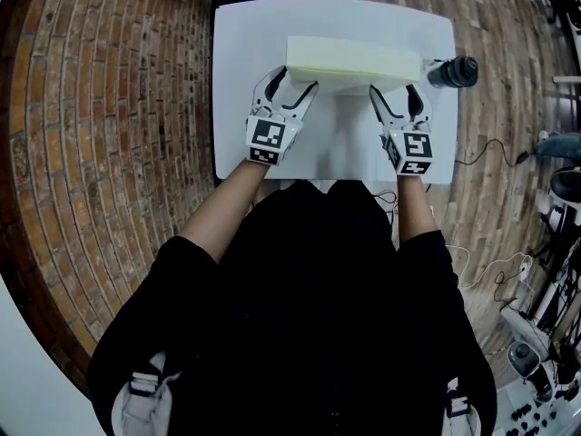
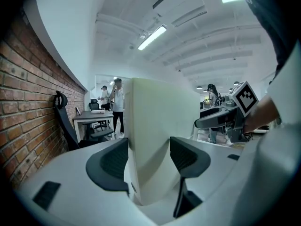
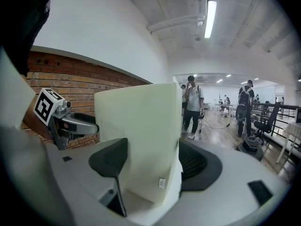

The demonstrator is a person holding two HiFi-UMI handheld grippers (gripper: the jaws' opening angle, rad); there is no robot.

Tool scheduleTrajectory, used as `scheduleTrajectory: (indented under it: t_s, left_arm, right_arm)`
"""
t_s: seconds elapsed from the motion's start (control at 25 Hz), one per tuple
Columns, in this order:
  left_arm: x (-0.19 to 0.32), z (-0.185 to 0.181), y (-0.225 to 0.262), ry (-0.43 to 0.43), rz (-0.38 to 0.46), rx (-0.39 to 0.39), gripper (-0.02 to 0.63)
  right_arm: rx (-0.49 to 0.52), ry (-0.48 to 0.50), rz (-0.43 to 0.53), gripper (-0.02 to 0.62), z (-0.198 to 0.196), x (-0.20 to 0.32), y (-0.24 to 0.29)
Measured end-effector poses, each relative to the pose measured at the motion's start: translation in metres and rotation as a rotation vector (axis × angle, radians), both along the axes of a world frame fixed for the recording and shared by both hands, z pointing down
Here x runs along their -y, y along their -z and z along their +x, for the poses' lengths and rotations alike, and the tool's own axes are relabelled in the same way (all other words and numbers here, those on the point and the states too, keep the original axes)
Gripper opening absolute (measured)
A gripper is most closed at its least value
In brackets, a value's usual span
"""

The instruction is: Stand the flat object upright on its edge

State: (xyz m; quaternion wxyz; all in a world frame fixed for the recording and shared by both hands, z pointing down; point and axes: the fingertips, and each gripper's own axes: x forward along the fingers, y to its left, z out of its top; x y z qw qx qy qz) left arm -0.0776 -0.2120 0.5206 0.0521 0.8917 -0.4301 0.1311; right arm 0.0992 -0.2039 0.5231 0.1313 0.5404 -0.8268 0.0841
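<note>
Foam slab (image 1: 354, 62) stands on edge on my white table (image 1: 245, 107) by a brick wall (image 2: 28, 102), left gripper (image 1: 292, 82) clamping it, right gripper (image 1: 395, 91) spread wide astride.

The thick pale foam slab (image 2: 160, 126) blocks the room behind it. The person's black-clothed torso (image 1: 309, 271) covers the white rectangular table's (image 1: 245, 80) near edge. The dark cylinder (image 1: 454, 71) is too small to identify.

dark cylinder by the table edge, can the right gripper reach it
Probably yes, once it backs off: the right gripper has its jaws around the foam slab; the dark cylinder sits close beside, nothing between.
</note>
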Motion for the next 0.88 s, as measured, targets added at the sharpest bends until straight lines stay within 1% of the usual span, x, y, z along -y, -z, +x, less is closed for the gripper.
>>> scheduleTrajectory:
  t_s: [0.4, 0.6, 0.68, 0.88]
  left_arm:
    - [-0.005, -0.002, 0.008, -0.006, -0.002, -0.007, 0.275]
    - [-0.006, -0.004, 0.016, 0.016, 0.008, -0.007, 0.276]
    - [-0.009, -0.003, 0.018, 0.004, 0.007, -0.001, 0.279]
    - [-0.012, -0.001, 0.025, 0.008, -0.003, -0.02, 0.288]
  right_arm:
    - [0.022, 0.034, 0.005, 0.344, 0.003, -0.003, 0.01]
    - [0.039, 0.047, 0.005, 0.345, 0.008, -0.006, 0.017]
    - [0.041, 0.059, 0.013, 0.345, 0.009, -0.008, 0.022]
    - [0.051, 0.09, 0.028, 0.345, 0.013, -0.009, 0.035]
